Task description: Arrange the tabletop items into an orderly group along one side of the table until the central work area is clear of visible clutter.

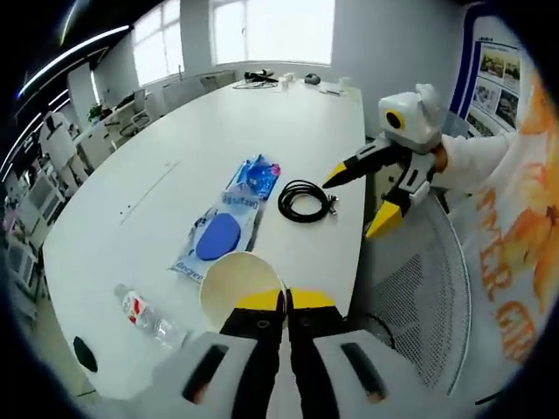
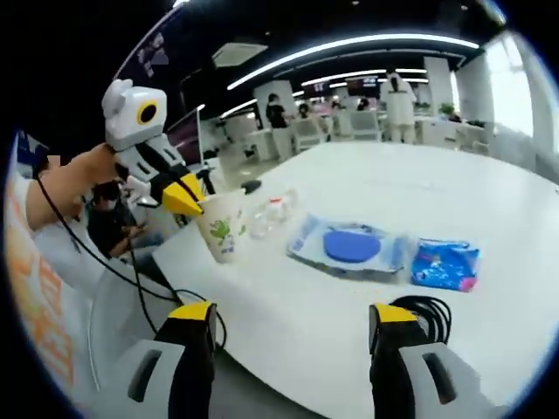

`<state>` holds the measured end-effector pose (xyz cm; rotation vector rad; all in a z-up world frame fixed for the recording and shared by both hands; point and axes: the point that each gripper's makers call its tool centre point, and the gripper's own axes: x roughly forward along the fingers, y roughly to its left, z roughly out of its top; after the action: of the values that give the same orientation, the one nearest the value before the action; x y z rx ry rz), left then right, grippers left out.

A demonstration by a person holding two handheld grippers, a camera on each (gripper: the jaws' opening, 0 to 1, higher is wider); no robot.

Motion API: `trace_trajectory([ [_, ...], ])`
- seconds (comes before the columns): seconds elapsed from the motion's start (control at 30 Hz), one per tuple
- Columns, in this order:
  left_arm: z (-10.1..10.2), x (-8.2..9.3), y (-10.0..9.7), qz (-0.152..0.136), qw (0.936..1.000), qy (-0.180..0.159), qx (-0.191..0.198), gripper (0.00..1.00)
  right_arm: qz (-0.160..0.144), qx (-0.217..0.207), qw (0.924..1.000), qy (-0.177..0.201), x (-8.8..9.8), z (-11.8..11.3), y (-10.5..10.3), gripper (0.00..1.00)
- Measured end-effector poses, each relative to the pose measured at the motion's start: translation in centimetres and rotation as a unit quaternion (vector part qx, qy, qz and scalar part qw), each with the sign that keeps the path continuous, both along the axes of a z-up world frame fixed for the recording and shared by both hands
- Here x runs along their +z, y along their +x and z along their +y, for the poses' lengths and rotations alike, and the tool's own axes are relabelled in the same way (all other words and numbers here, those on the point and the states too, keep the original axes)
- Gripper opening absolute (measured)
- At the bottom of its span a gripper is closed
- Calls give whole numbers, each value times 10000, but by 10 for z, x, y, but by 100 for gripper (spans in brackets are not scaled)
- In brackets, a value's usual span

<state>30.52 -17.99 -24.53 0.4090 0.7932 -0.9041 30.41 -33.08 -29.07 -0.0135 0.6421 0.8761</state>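
White paper cup [image 1: 238, 284] with a green print sits at the white table's [image 1: 201, 140] near edge; we see the left gripper [image 1: 286, 299] clenched on its rim. Right gripper [image 2: 293, 319] hangs spread, empty, beside the black coiled cable [image 1: 305, 201].

Bright windows [image 1: 262, 30], ceiling light strips [image 2: 349, 48], perhaps office desks [image 1: 52, 148] behind.
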Motion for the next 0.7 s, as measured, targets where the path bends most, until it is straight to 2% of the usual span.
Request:
trace_trajectory([
  [0.13, 11, -5, 12, 3, 9999, 94, 74, 0, 94, -199, 9997, -116, -7, -21, 2, 75],
  [0.27, 26, -10, 31, -127, 9992, 258, 279, 0, 117, -406, 9990, -142, -7, -40, 8, 76],
  [0.33, 36, -19, 47, -26, 9980, 175, 609, 0, 121, -483, 9986, -184, -7, -47, 10, 77],
  [0.43, 46, -22, 60, -101, 9965, 209, 809, 0, 150, -650, 9976, -211, -8, -61, 15, 79],
  [0.53, 51, -20, 74, -65, 9936, -24, 1127, 0, 173, -768, 9966, -226, -8, -71, 17, 79],
  [0.6, 55, -24, 81, -18, 9927, -68, 1202, 0, 178, -820, 9961, -283, -10, -78, 19, 80],
  [0.7, 61, -37, 84, 41, 9927, 200, 1188, 0, 261, -904, 9951, -288, -15, -85, 19, 81],
])
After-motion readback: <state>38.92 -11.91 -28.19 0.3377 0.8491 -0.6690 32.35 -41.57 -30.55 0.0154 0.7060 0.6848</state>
